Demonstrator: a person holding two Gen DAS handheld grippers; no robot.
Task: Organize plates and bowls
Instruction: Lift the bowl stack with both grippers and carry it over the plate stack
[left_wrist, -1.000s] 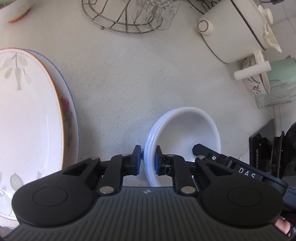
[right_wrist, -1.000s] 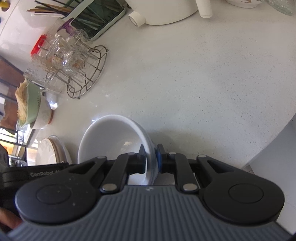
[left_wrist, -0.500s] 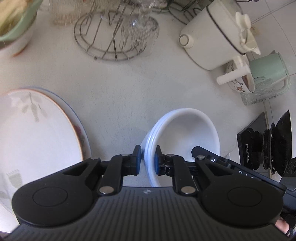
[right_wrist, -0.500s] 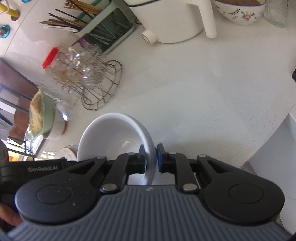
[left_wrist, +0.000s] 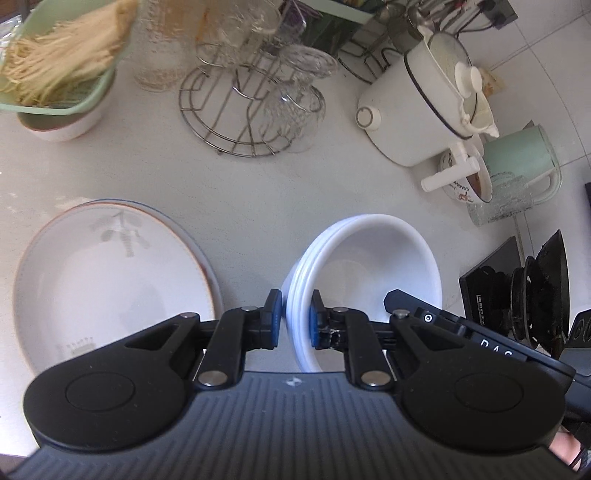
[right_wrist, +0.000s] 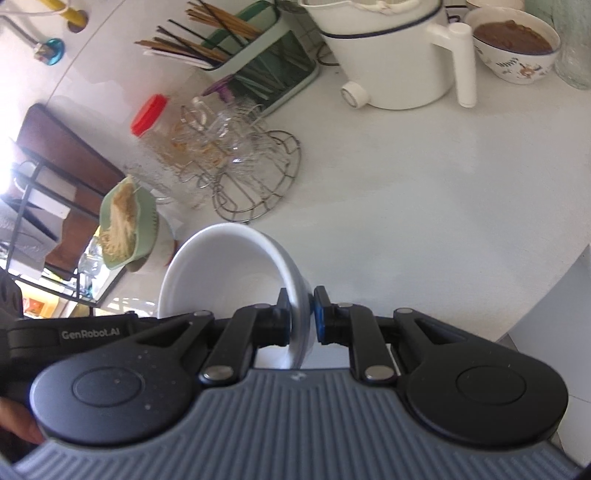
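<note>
1. My left gripper (left_wrist: 293, 319) is clamped narrow on the near rim of a stack of white bowls (left_wrist: 373, 273); I count about three nested rims.
2. My right gripper (right_wrist: 301, 319) pinches the opposite rim of the same bowls (right_wrist: 229, 269), so I carry the stack with both tools, clear of the counter (right_wrist: 424, 192).
3. The bowls are already nested, so that part looks done.
4. The plates (left_wrist: 110, 280) lie stacked on the counter to the left of the bowls, a leaf-patterned one on top, with at least one more rim under it.
5. What is left, I judge: set the bowl stack down in its place, perhaps beside the plates. Where exactly, I cannot tell.
6. The glass rack (left_wrist: 251, 107), the white pot (left_wrist: 417, 110) and the green strainer (left_wrist: 62, 66) crowd the back, so I need care there.
</note>
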